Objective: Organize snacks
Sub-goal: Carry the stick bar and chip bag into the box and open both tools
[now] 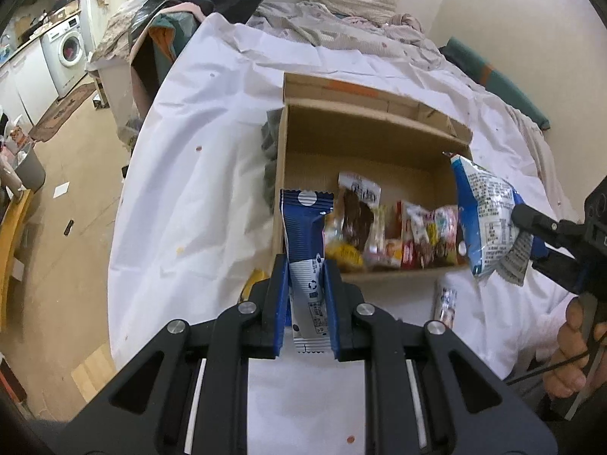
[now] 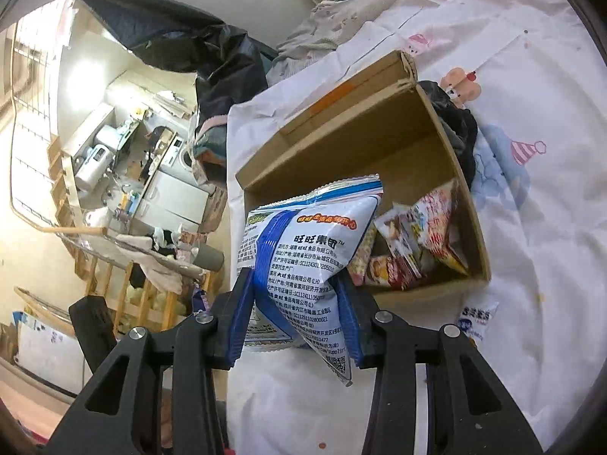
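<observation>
Holding a snack apiece, both grippers are poised over the near edge of the box (image 1: 364,140), which lies ahead of and below them on the white sheet (image 1: 212,159). The left gripper (image 1: 305,265) is closed almost fully on a slim blue bar (image 1: 303,235), gripped low across its width, its long axis standing up along the fingers. The right gripper (image 2: 297,284) is clamped partway on a puffed white-and-blue bag (image 2: 303,254), pinched at its waist, the bag bulging above and below the pads. In the left view the bag (image 1: 489,220) hangs at the box's right wall, while the bar stands just before the left front corner. Other snacks (image 1: 398,239) are already packed along the box's near side; the far half is bare. Either hand seems about equally near, so a short carry forward over the rim is judged to come first, then release. One packet (image 2: 476,316) lies outside, on the sheet.
</observation>
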The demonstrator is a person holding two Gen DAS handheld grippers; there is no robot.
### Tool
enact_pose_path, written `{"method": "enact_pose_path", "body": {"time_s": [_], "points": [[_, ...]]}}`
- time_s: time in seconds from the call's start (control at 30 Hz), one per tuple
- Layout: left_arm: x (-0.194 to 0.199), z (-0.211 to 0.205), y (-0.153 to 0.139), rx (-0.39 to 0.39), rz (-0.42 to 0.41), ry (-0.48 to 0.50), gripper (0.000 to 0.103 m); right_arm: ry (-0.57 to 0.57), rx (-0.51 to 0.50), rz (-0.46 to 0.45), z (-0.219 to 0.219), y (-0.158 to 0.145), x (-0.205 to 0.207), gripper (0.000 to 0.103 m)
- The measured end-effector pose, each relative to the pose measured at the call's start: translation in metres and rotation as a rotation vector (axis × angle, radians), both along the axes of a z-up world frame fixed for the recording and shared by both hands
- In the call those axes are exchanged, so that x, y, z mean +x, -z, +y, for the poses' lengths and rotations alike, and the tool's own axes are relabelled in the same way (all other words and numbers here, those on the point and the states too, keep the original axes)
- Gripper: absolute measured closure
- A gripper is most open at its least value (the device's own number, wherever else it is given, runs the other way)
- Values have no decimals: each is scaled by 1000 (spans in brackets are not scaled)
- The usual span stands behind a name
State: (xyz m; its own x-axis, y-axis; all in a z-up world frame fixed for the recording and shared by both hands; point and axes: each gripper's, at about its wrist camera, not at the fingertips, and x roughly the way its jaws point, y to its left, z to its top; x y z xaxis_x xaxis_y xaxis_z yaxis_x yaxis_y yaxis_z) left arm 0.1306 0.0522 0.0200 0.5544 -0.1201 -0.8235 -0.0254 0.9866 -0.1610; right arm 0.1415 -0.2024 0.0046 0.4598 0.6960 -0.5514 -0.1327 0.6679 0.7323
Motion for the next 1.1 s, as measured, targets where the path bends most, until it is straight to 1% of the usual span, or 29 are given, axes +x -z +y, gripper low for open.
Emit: {"method": "enact_pose_path", "body": {"time_s": [0.13, 0.23, 0.33, 0.43, 0.57, 0.67, 0.83, 0.93, 1.1], "points": [[23, -9, -8, 6, -3, 15, 88, 15, -28, -26, 2, -9, 13, 59], [39, -21, -11, 32, -14, 44, 88, 29, -71, -65, 3, -16, 23, 59], [54, -31, -8, 54, -15, 74, 88, 39, -117, -60, 4, -5, 29, 59], [70, -42, 8, 86, 11, 124, 88, 56, -174, -23, 5, 11, 30, 59], [74, -41, 21, 64, -19, 127, 88, 55, -215, -2, 6, 23, 31, 59], [78, -42, 27, 70, -22, 129, 88, 46, -226, 18, 7, 29, 32, 59], [80, -41, 33, 69, -20, 125, 88, 46, -236, 39, 11, 36, 37, 58], [80, -43, 35, 48, -12, 137, 88, 46, -268, 49, 15, 39, 40, 56], [79, -47, 35, 50, -22, 160, 88, 43, -289, 67, 20, 45, 41, 56]]}}
